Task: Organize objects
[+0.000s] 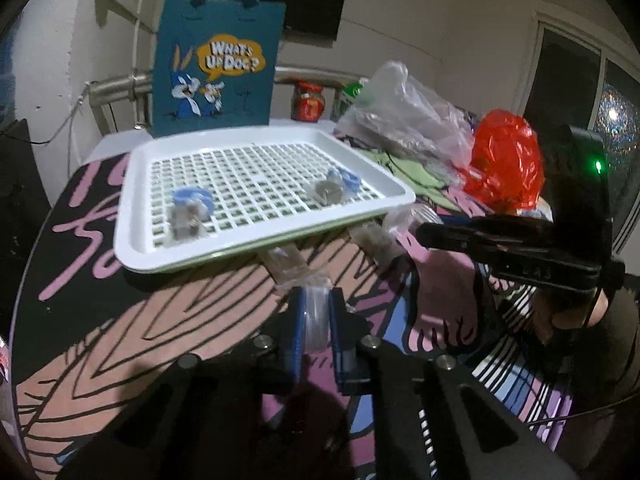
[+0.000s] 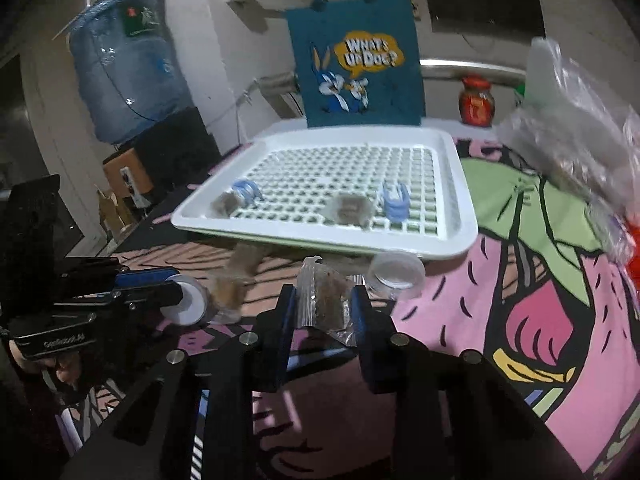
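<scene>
A white slotted tray (image 1: pixel 136 216) (image 2: pixel 460 184) sits on the patterned table. It holds two small clear packets with brown contents, each clamped by a blue clip (image 1: pixel 191 197) (image 2: pixel 394 200). My left gripper (image 1: pixel 316 312) is shut on a small clear round cup (image 1: pixel 316 320), also seen from the right wrist view (image 2: pixel 186 300). A brown packet (image 1: pixel 286 266) lies just beyond that cup. My right gripper (image 2: pixel 326 304) is shut on a clear packet of brown bits (image 2: pixel 326 300) in front of the tray. Another clear round cup (image 2: pixel 396 274) stands by the tray's near edge.
A teal cartoon tote bag (image 1: pixel 216 68) (image 2: pixel 356 64) stands behind the tray. Clear plastic bags (image 1: pixel 408 120) (image 2: pixel 572 132) and a red bag (image 1: pixel 504 160) are piled at the right. A red jar (image 2: pixel 476 100) stands at the back. A water jug (image 2: pixel 124 64) stands at left.
</scene>
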`<state>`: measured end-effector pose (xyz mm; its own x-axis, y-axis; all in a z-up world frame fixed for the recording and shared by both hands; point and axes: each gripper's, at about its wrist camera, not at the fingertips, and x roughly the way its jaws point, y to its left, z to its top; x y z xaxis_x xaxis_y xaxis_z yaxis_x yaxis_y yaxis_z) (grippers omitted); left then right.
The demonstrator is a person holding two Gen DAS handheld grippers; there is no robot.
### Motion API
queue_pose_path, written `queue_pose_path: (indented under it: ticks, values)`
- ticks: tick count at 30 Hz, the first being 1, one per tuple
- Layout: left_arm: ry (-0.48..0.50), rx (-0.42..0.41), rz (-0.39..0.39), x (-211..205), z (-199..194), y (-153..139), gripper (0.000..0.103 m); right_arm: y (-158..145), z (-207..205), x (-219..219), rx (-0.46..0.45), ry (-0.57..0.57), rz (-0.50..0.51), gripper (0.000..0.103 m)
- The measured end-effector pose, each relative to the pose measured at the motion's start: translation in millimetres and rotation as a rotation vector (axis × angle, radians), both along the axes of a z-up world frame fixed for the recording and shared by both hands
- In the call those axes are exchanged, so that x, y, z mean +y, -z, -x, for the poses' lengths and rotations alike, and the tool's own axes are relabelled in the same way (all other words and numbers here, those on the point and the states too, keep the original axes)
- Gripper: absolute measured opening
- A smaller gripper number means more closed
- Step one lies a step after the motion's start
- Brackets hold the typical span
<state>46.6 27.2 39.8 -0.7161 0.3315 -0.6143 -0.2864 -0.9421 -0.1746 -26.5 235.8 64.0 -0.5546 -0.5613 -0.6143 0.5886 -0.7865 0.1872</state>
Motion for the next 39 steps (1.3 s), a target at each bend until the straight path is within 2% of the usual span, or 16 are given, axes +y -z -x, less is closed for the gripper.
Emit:
queue_pose_path:
  ticks: [5,9,13,39]
  values:
    - [-0.060,0.048,0.027,-9.6,0.6,-5.3,0.012,-8.7,-9.2,-12.3,0.059,-0.007,-0.006,0.027]
    - [-0.089,0.062,0.066,-10.1,2.0,-0.8,0.012,-6.3,-12.7,-24.8,0.091,-0.012,-0.043,0.027]
    - [-0.099,0.081,0.072,-11.3,-0.1,-1.2,0.012,0.3,-18.1,-35.1,0.115,-0.025,-0.069,0.027]
    - [-0.132,0.120,0.068,-14.5,-6.9,-3.2,0.012,-2.8,-21.5,-25.3,0.137,-0.014,-0.022,0.027]
